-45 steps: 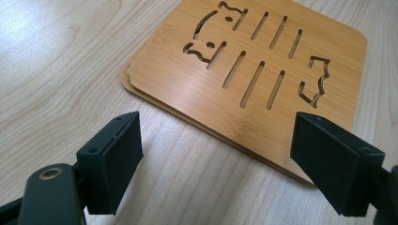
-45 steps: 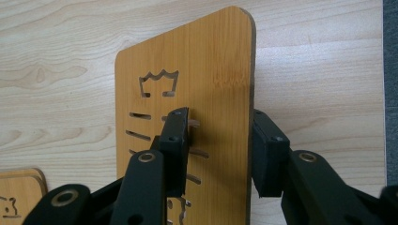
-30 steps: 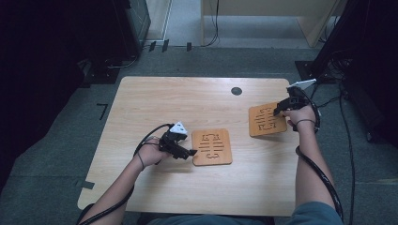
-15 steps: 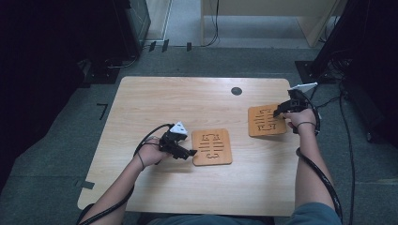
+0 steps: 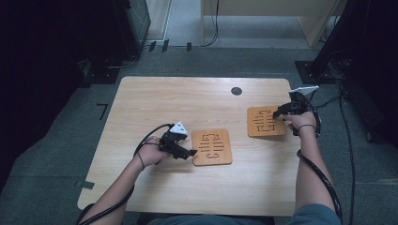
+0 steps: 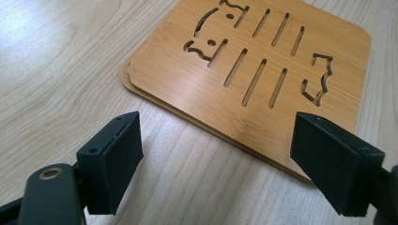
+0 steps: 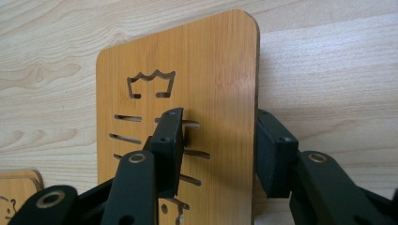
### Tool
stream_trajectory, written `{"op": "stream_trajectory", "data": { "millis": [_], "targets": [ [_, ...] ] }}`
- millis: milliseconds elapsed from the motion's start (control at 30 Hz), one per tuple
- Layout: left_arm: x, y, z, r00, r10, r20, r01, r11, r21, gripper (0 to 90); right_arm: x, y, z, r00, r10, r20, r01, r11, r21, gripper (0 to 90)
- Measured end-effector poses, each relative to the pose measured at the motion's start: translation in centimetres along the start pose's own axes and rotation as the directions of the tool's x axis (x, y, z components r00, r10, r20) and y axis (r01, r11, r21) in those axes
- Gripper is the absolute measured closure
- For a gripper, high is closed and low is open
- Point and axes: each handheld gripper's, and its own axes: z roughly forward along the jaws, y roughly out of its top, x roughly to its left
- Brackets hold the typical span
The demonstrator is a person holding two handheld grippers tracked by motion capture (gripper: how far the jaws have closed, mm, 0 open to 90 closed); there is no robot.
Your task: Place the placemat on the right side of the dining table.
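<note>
We find the right hand-held gripper (image 7: 216, 154) straddling the right edge of the far-right bamboo trivet (image 7: 187, 93), one pad over its slotted face, the other just off the rim; whether the pads press we cannot tell. Since a second ago the trivet has shifted only slightly, so we judge the grasp still being set. The left hand-held gripper (image 6: 234, 164) stands wide, empty, just short of the stacked trivets (image 5: 212, 146) at mid-counter (image 5: 155, 103).
</note>
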Motion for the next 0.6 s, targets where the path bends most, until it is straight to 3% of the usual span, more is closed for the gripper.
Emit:
{"op": "stream_trajectory", "data": {
  "millis": [600],
  "targets": [
    [0.0, -0.2, 0.4, 1.0, 0.0, -0.004, 0.0, 0.9998, 0.017, 16.4, -1.1, -0.7, 1.2, 0.9996, 0.001, -0.029, -0.001, 1.0, -0.017, 55.2]
  ]
}}
